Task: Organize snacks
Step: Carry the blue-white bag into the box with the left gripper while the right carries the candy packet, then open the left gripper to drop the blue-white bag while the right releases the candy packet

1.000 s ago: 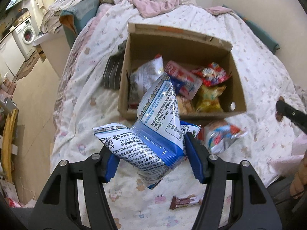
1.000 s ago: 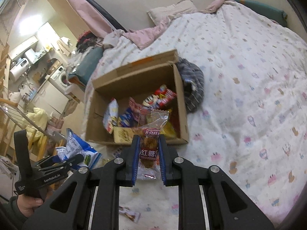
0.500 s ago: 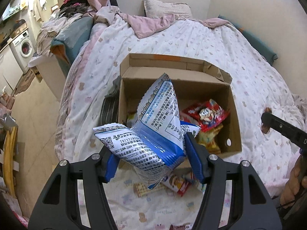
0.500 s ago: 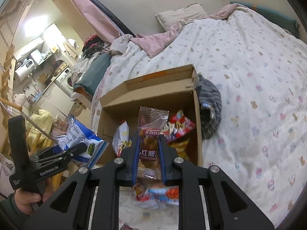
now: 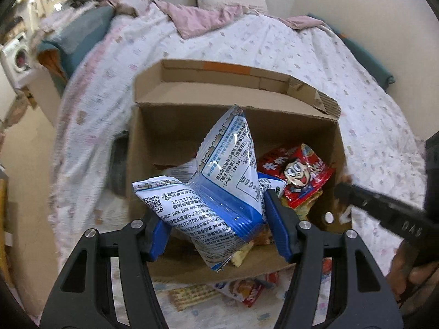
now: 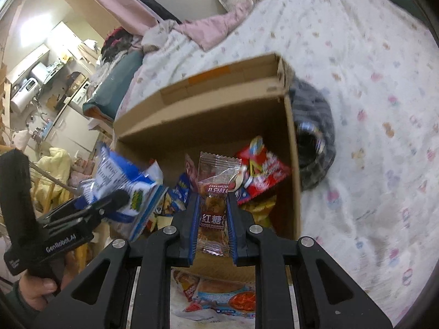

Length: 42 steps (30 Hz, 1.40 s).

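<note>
An open cardboard box (image 5: 241, 87) (image 6: 219, 101) sits on the bed with several snack packs inside, a red one (image 5: 297, 174) among them. My left gripper (image 5: 216, 219) is shut on a puffy blue and white snack bag (image 5: 219, 183), held above the box's near side. The right gripper (image 6: 213, 220) is shut on a small clear-wrapped brown sugar cake (image 6: 214, 205), also over the box's near edge. In the right wrist view the left gripper (image 6: 90, 205) and its bag (image 6: 120, 175) hang at the box's left wall.
Loose snack packs (image 5: 241, 290) (image 6: 219, 298) lie on the patterned bedsheet (image 6: 370, 109) in front of the box. A dark striped cloth (image 6: 315, 137) lies against the box's side. Pillows and a pink blanket (image 5: 208, 16) are at the bed's head; a washing machine (image 5: 16, 57) stands beyond.
Both grippers have moved forward toward the box with their packs still held. The box looks larger and closer, and the loose snacks now lie below the fingers.
</note>
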Each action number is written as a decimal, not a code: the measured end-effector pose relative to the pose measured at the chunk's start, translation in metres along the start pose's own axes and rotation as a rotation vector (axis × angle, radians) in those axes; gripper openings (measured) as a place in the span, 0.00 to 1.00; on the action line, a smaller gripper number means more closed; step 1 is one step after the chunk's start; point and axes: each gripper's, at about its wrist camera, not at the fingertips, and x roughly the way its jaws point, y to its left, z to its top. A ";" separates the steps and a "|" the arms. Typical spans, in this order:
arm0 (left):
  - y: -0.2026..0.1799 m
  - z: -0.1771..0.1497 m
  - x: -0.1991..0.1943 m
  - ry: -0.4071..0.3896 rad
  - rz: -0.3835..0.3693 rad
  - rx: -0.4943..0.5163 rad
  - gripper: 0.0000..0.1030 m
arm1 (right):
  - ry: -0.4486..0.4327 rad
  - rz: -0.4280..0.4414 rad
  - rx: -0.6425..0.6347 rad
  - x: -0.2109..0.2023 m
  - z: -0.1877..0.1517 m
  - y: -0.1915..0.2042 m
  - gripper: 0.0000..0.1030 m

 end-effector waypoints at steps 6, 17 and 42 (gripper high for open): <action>0.012 0.005 0.011 0.024 -0.005 -0.058 0.59 | 0.069 0.060 -0.012 0.020 -0.009 0.005 0.19; 0.013 0.004 0.006 0.023 -0.006 -0.048 0.78 | 0.108 0.091 -0.011 0.035 -0.014 0.014 0.23; 0.010 -0.006 -0.003 -0.014 0.050 -0.005 0.78 | 0.055 0.081 0.002 0.018 -0.010 0.007 0.71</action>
